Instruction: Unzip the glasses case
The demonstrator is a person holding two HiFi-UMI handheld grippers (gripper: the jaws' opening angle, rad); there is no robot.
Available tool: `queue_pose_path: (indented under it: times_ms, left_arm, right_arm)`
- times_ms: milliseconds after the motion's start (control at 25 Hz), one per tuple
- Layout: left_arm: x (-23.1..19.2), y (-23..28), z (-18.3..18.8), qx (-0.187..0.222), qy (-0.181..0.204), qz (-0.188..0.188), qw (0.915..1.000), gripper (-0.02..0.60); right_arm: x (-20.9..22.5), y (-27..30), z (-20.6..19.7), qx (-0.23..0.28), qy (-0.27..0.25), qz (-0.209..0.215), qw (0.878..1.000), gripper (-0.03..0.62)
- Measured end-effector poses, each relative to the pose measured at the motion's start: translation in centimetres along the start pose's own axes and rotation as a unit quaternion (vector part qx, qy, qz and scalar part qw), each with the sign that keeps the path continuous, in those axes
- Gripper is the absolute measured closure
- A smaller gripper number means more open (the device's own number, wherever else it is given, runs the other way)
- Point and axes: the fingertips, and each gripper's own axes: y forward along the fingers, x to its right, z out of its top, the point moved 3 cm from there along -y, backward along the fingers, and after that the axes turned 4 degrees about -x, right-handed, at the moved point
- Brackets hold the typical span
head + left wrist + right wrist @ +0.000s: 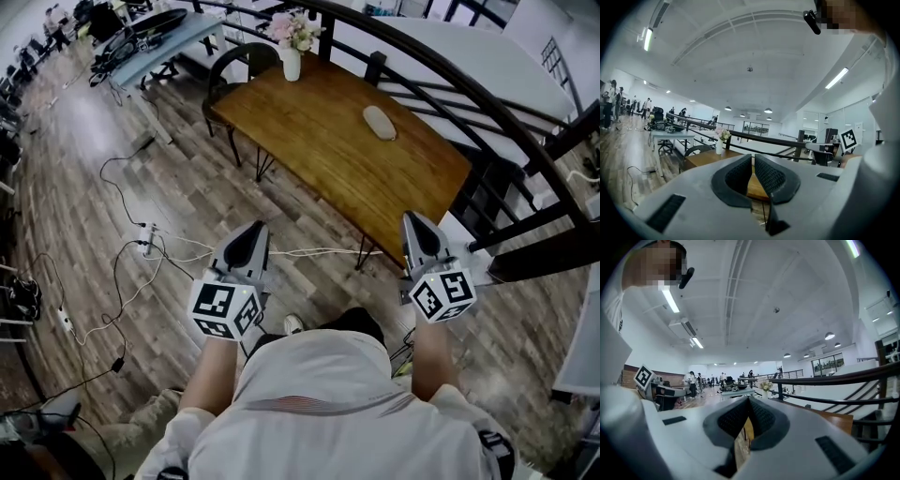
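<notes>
A pale oval glasses case (pixel 379 122) lies on the wooden table (pixel 319 141), towards its right half. My left gripper (pixel 253 232) is held over the floor, short of the table's near edge, shut with nothing in it. My right gripper (pixel 416 225) hangs near the table's near right corner, also shut and empty. Both are well apart from the case. In the left gripper view the left gripper (pixel 753 158) has its jaws together, pointing nearly level at the table (pixel 705 157). The right gripper (pixel 749 401) looks the same in the right gripper view. The case is hidden in both gripper views.
A white vase of flowers (pixel 292 52) stands at the table's far end, beside a black chair (pixel 230 70). A dark curved railing (pixel 487 98) runs behind and right of the table. Cables and a power strip (pixel 145 239) lie on the wood floor at left. A grey table (pixel 155 42) stands far left.
</notes>
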Motion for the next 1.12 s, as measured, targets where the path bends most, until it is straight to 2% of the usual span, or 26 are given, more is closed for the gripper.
queue_pose_path:
  times_ms: [200,400,600,920,1120]
  left_arm:
    - [-1.6,0.5,-0.6,-0.005,-0.013,-0.003,0.9999,0.552]
    - [-2.2,3.7,-0.5,-0.010,-0.010,-0.016,0.9998,0.552]
    - [-4.8,7.3,0.2,-0.023,-0.009,-0.017,0.9996,0.552]
    - [-8.1,16.5,4.7,-0.024,-0.001,-0.027,0.9994,0.552]
    - [-8.1,22.9,6.5,-0.020,0.002,-0.037,0.9991,0.552]
  right_arm:
    - [-1.3,1.3,-1.1,-0.027,-0.011,0.002,1.000,0.543]
    - [0.8,3.9,-1.3,-0.028,-0.002,-0.014,1.000,0.543]
    - [2.5,8.7,-1.0,-0.027,0.002,-0.015,1.000,0.543]
    - [7.4,16.8,1.2,-0.040,0.000,-0.013,0.999,0.543]
    - [11.4,20.5,2.7,-0.043,-0.026,-0.014,0.999,0.543]
